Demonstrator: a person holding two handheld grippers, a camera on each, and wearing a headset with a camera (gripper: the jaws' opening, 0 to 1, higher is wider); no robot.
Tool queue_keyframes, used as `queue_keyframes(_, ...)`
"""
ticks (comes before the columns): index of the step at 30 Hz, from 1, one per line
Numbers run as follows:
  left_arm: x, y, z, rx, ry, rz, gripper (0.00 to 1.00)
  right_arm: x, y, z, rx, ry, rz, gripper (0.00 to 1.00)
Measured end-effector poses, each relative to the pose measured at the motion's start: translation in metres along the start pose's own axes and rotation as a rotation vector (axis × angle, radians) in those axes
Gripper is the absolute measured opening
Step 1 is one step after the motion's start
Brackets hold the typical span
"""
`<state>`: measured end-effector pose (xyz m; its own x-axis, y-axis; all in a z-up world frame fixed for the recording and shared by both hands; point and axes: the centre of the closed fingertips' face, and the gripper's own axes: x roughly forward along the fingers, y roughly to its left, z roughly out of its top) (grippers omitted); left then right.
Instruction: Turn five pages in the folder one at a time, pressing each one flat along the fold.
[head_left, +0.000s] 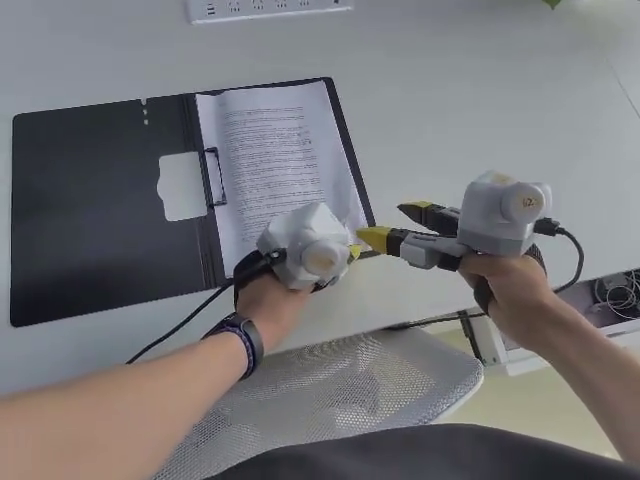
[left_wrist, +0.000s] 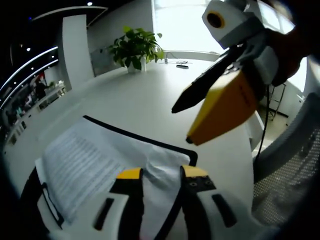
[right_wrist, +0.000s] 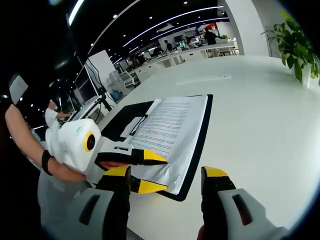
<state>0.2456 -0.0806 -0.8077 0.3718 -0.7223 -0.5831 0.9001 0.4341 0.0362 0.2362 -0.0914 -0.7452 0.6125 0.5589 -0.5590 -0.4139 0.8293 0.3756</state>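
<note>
so the folder (head_left: 100, 200) is lying open on the worktop (head_left: 480, 100) near its front edge, with the black cover on the left and the top page (head_left: 280, 160) on the right. the page's long axis and the fold are both running front to back, tilted a bit, and the top of the text is pointing at the far edge.

the left tongs (head_left: 352, 250) are sitting right at the page's front right corner. in the left gripper view they're only partly spread, and the slightly curled corner is lying between the tips, so they're straddling it, not clamping it. the right tongs (head_left: 395, 225) are hovering just off the folder's right edge, aiming left at that same corner, spread wide and holding nothing.

left is clearly the nearer one. i'm guessing the next move is closing on that corner and swinging the page left across the fold.
</note>
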Motion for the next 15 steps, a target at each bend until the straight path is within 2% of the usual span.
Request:
queue_keyframes(2,0.000,0.000,0.000,-0.006,-0.004,0.003,0.26,0.002,0.002,-0.001,-0.003,0.003,0.006,0.55)
queue_keyframes(4,0.000,0.004,0.001,-0.006,-0.007,0.012,0.20,0.003,0.003,-0.001,-0.002,0.005,0.009,0.55)
queue_keyframes(5,0.000,0.007,0.000,-0.007,-0.002,0.024,0.12,0.004,0.004,-0.001,-0.003,0.005,0.013,0.55)
queue_keyframes(6,0.000,0.016,-0.001,0.039,0.013,0.046,0.03,0.004,0.004,-0.001,-0.004,0.006,0.014,0.55)
queue_keyframes(7,0.001,0.015,-0.001,0.023,0.013,0.032,0.02,0.004,0.004,-0.001,-0.006,0.007,0.013,0.56)
queue_keyframes(8,0.001,0.013,-0.001,0.035,0.014,0.021,0.02,0.004,0.003,-0.001,-0.004,0.006,0.015,0.56)
queue_keyframes(9,0.000,0.012,-0.001,0.078,0.009,0.015,0.01,0.004,0.004,-0.001,-0.003,0.005,0.016,0.56)
queue_keyframes(15,0.000,0.013,-0.001,0.069,0.025,0.030,0.01,0.007,-0.001,0.000,0.003,0.000,0.014,0.56)
